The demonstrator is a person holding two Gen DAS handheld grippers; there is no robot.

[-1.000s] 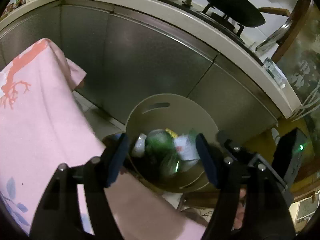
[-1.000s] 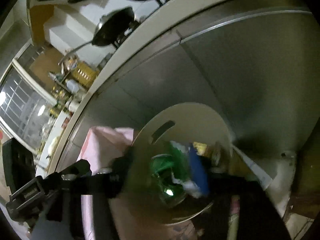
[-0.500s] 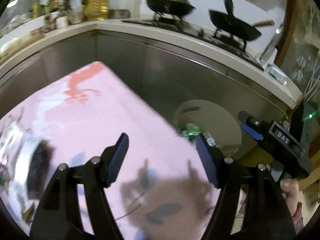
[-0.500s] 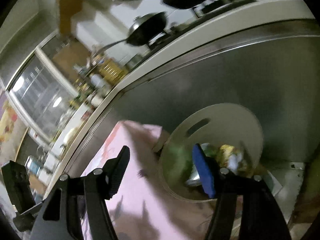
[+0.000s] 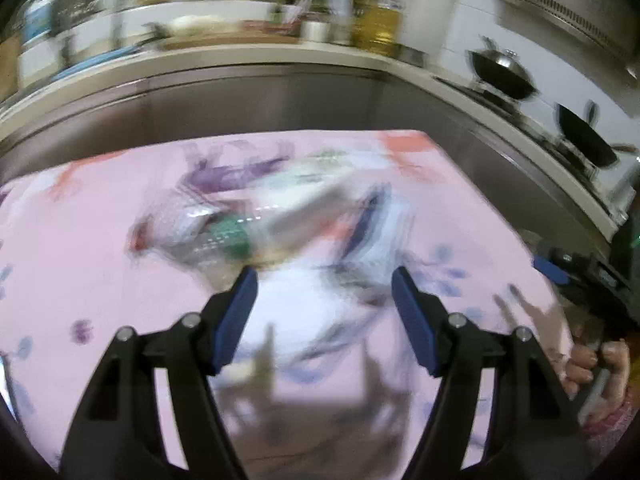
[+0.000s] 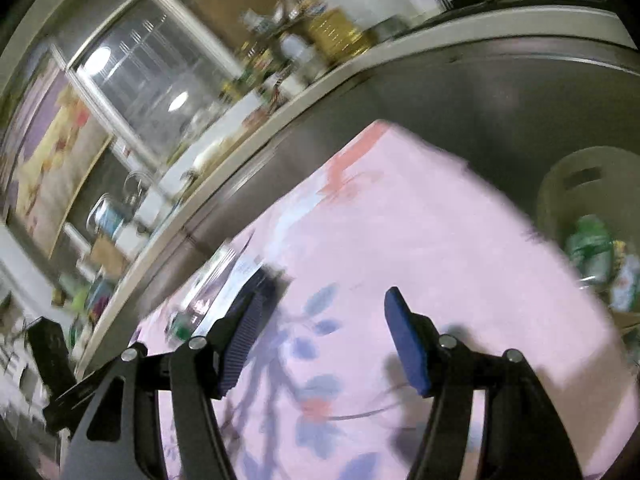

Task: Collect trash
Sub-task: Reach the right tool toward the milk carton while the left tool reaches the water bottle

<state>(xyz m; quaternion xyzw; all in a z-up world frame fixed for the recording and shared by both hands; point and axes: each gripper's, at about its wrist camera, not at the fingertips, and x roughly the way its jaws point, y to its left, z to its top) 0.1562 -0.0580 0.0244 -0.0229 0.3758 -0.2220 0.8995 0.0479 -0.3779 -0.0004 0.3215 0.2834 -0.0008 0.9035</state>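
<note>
My left gripper (image 5: 324, 300) is open and empty above a table with a pink flowered cloth (image 5: 80, 264). Just ahead of it lies a blurred pile of trash (image 5: 256, 220): clear plastic wrapping, a green piece and a white wrapper. My right gripper (image 6: 320, 328) is open and empty over the same cloth (image 6: 400, 240). Some of the plastic trash (image 6: 212, 284) shows left of its left finger. A beige trash bin (image 6: 580, 184) with a green bottle (image 6: 592, 240) inside stands on the floor at the right, beyond the table edge.
Steel-fronted kitchen cabinets (image 5: 280, 96) run behind the table, under a counter crowded with bottles and jars. Two woks (image 5: 504, 76) sit on the stove at the right. The right gripper and the hand holding it (image 5: 592, 360) show at the left wrist view's right edge.
Both grippers have swung away from the trash bin and up over the pink-clothed table. The bin is now off to the right. The trash pile has come into view.
</note>
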